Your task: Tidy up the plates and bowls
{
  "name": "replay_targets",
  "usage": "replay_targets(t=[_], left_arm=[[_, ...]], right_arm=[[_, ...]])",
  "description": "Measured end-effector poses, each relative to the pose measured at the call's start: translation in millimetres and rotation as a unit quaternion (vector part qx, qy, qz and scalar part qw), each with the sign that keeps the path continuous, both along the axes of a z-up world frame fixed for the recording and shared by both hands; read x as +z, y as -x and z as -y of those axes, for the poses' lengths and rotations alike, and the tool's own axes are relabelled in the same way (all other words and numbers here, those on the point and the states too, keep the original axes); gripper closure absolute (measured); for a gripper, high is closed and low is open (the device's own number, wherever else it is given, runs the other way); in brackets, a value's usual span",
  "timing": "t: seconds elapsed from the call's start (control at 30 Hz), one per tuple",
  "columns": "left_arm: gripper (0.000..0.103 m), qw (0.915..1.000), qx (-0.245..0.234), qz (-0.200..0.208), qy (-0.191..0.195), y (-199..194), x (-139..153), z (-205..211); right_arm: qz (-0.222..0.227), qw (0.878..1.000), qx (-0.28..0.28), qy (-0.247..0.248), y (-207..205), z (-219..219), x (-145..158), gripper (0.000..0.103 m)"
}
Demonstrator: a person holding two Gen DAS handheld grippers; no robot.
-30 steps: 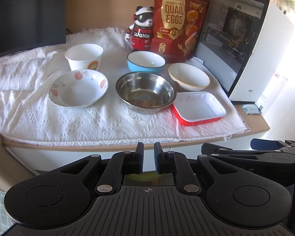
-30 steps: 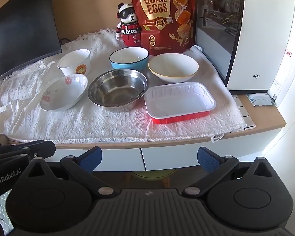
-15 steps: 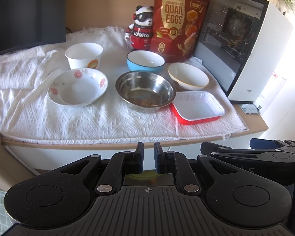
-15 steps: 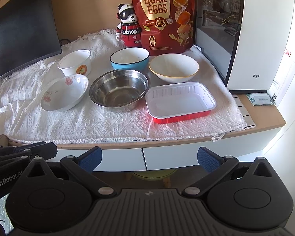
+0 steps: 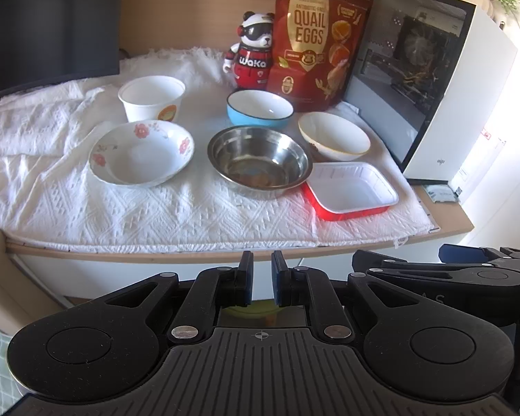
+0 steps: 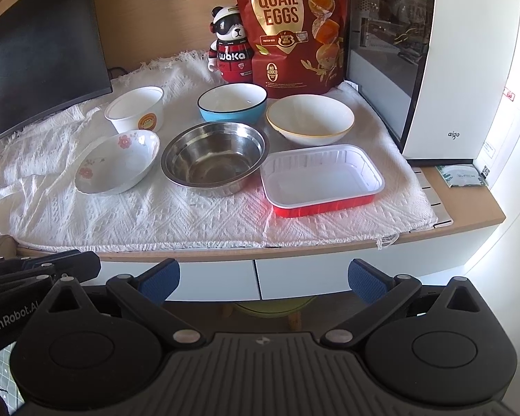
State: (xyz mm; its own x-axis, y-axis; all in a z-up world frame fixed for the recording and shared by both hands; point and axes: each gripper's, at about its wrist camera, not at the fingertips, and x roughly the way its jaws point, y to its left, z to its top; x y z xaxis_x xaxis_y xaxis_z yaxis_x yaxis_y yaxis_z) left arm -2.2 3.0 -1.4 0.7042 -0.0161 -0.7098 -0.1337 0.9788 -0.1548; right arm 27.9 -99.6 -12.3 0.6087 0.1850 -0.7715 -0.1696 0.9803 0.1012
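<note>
Bowls point(image 6: 214, 157) spread singly over tabletop point(image 6: 475, 213), nothing nested yet; left gripper point(image 5: 259, 279) fingers nearly closed and empty, right gripper point(image 6: 263, 279) fingers wide, empty, waiting short of edge.

Wooden wall point(image 6: 128, 17), dark monitor point(image 6: 34, 52), white drawers point(image 6: 260, 277), bright sunlight at right.

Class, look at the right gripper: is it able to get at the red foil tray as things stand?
Probably yes. The right gripper is open and empty, short of the desk edge, and the red foil tray sits nearest that edge with only bare white cloth before it.
</note>
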Motion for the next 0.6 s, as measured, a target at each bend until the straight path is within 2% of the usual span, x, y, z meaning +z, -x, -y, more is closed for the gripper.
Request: replay_targets(t=[0.6], left_arm=[[0.09,1.0,-0.001,0.0,0.0,-0.6,1.5,0.8]], right_arm=[[0.002,1.0,0.001,-0.002,1.0,-1.1,2.4,0.0]])
